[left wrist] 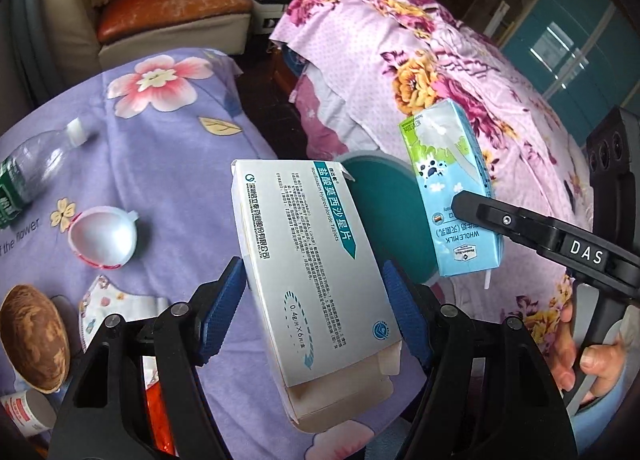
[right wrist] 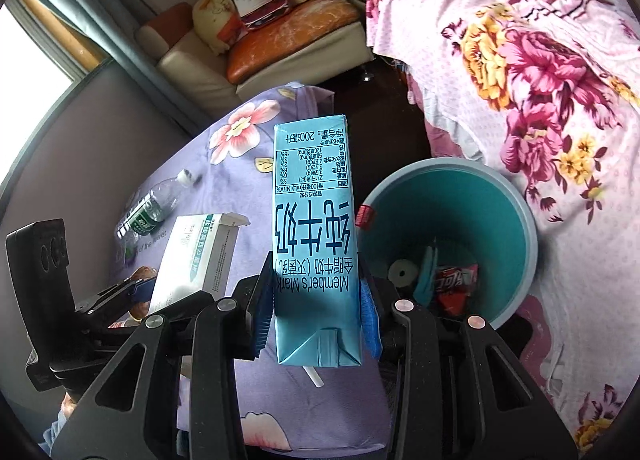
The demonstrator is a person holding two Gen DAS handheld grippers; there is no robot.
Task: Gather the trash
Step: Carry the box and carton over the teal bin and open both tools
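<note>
2 claws angled downward, left claw (left wrist: 314, 292) grasping medicine box (left wrist: 316, 260), right claw (right wrist: 316, 300) grasping milk carton (right wrist: 314, 228) beside bin (right wrist: 516, 228).

Each black tool (left wrist: 316, 292) has blue textured pads (left wrist: 222, 300), silver screws and angular arms; one carries a white "DAS" label (left wrist: 586, 253).

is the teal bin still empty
No, the teal bin already holds a red wrapper and other scraps at its bottom.
</note>
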